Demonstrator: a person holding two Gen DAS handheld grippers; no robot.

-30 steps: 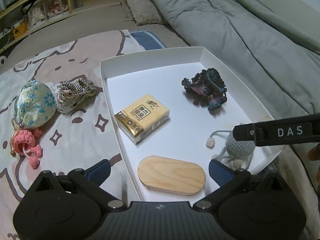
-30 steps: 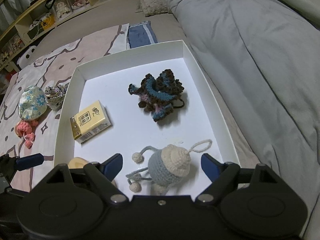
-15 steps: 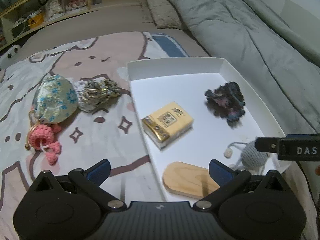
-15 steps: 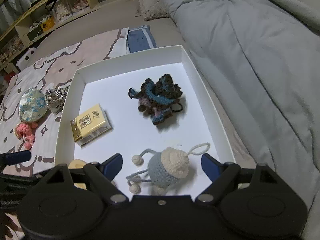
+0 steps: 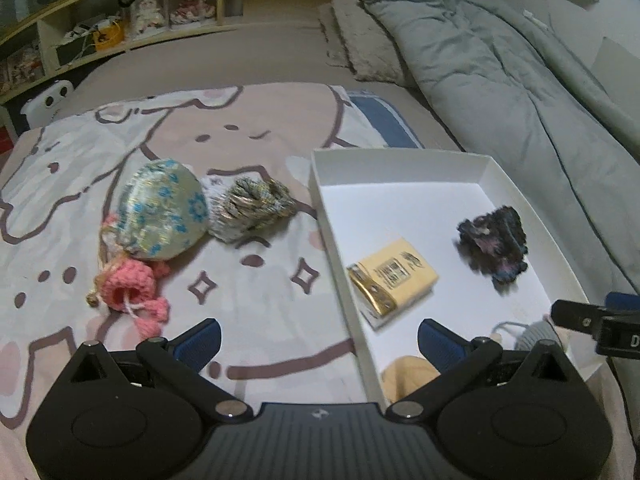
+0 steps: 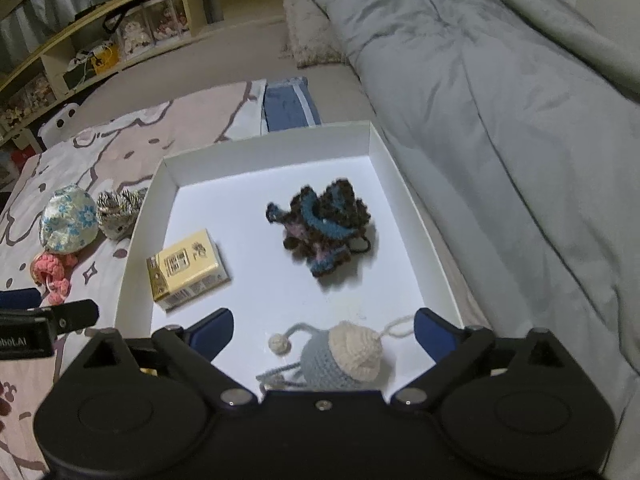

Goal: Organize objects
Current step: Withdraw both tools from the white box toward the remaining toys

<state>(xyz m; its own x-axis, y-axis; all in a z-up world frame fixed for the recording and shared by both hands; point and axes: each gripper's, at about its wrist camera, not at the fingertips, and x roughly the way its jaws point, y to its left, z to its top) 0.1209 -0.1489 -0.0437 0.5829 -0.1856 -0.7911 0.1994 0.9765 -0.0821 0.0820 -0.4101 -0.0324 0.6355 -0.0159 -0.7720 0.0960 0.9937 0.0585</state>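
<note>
Our right gripper (image 6: 322, 334) has just been opening and stands wide, released, its pads clear of the blue-and-cream crochet toy (image 6: 340, 360) lying between them on the white tray (image 6: 424, 240) floor. Just ahead sits the dark crochet piece (image 6: 320, 228), ahead-left the yellow tissue pack (image 6: 186, 270). Our left gripper (image 5: 318, 338) is open and empty, and has swung left since the earlier frame: it now straddles the tray's left wall, floral pouch (image 5: 162, 210), metallic scrunchie (image 5: 250, 208) and pink crochet charm (image 5: 128, 292) ahead-left on the blanket (image 5: 260, 280).
</note>
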